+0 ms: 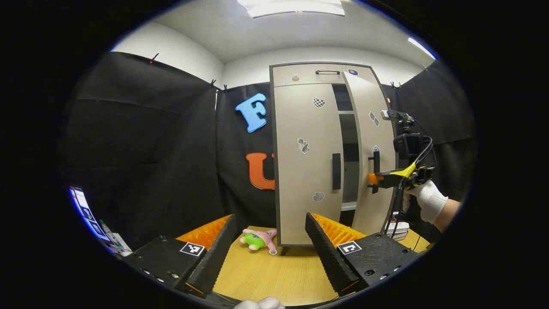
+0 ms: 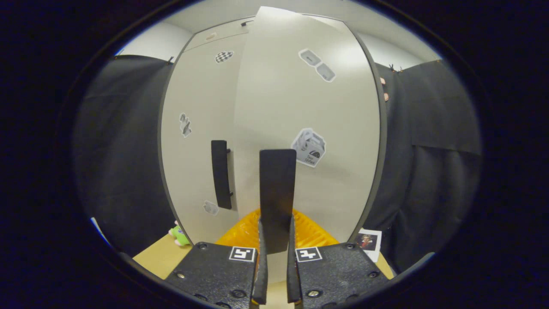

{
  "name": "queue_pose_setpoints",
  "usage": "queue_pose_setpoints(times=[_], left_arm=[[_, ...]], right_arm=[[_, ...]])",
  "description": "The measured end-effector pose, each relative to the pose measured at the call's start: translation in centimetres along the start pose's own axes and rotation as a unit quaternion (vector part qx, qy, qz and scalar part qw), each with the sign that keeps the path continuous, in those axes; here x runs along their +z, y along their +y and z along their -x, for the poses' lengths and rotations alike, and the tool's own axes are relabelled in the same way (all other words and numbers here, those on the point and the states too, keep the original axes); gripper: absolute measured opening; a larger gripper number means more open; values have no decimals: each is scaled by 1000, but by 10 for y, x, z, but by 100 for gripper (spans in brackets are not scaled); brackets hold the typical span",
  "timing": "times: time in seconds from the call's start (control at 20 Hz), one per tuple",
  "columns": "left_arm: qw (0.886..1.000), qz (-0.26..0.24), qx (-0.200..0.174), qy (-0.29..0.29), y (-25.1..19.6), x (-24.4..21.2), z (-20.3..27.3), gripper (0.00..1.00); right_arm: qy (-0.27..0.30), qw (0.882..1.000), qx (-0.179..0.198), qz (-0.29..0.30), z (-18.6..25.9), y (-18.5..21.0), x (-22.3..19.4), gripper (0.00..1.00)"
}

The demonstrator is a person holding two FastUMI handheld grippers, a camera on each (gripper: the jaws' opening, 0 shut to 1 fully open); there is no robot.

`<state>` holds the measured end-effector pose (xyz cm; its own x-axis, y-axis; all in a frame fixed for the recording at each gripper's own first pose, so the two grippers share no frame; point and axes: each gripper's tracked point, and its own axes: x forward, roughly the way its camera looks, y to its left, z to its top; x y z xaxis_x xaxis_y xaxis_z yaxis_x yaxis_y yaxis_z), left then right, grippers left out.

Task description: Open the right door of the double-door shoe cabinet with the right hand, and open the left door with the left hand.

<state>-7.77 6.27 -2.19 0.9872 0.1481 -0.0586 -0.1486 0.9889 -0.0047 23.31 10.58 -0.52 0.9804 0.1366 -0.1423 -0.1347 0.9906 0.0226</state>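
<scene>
The beige shoe cabinet (image 1: 300,141) stands at the back of a wooden table (image 1: 266,274). Its right door (image 1: 369,128) is swung partly out, leaving a dark gap. My right gripper (image 1: 374,179), held by a white-gloved hand (image 1: 429,198), grips that door's black handle. In the right gripper view my right gripper (image 2: 276,242) is shut on the vertical black handle (image 2: 277,193) of the right door (image 2: 309,103). The left door (image 1: 302,180) is flat and closed, its black handle (image 1: 336,171) untouched. My left gripper (image 1: 270,251) hangs open in front of the cabinet, well short of it.
A pink and green plush toy (image 1: 258,239) lies on the table at the cabinet's left foot. A flat stack (image 1: 398,231) and a small photo card (image 2: 368,241) lie by the cabinet's right foot. A lit screen (image 1: 85,212) sits at far left.
</scene>
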Motion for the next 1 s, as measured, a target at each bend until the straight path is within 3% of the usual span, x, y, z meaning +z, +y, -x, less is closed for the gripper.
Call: queue_pose_setpoints(times=[0.85,1.0], left_arm=[[997,-1,-79,6,-61,-4,0,96],[996,-4,-89,5,-69,-3,-1,96]], right_arm=[[-3,999,-46,-18,38,-43,-5,15],[-4,998,-62,-24,40,-53,-5,7]])
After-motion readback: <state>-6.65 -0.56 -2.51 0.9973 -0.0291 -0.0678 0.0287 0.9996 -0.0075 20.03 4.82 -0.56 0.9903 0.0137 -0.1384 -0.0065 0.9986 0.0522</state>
